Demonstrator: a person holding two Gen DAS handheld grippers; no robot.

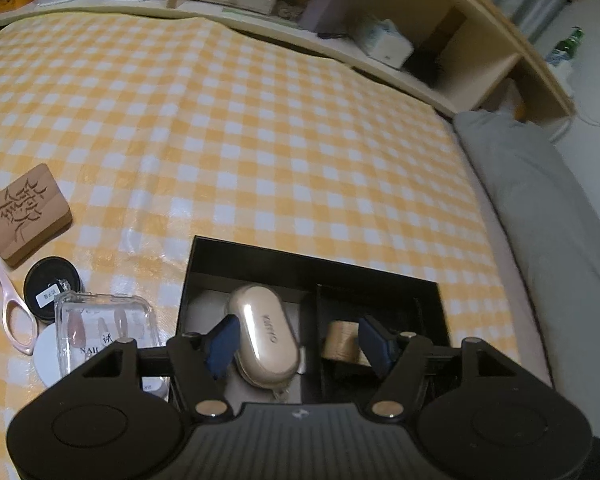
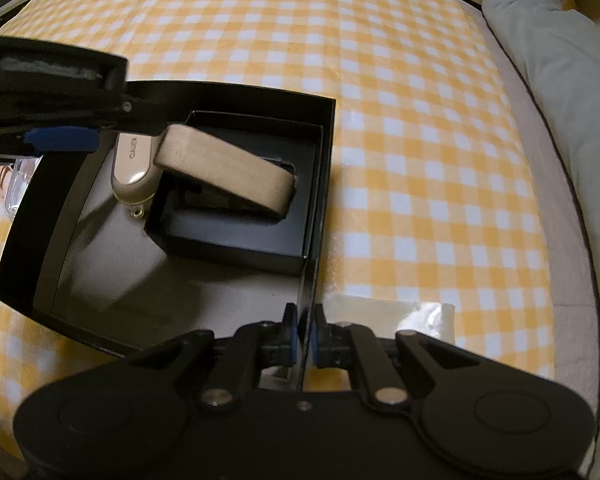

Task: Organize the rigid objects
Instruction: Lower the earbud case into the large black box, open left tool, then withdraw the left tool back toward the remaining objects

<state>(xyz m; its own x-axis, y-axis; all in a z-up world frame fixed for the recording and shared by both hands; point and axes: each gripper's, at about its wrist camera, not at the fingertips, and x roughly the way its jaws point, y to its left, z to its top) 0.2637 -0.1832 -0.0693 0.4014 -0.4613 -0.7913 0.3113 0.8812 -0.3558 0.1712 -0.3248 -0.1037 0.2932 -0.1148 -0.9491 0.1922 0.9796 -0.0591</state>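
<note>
Left hand-held gripper (image 1: 296,338) open above gold case (image 1: 264,336) in black box (image 1: 260,256); case's long axis runs away from it. Right hand-held gripper (image 2: 306,334) pinches box wall.

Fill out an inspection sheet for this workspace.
Surface: yellow checked cloth.
Job's things: black box holds a gold case, a wooden block and a small black tray.
Clutter: carved wooden block, pink scissors, black jar, clear nail box.
Grippers: left claw open over the gold case; right claw shut on the black box wall.
Cables: white cable.
Surroundings: wooden shelf, grey pillow.
</note>
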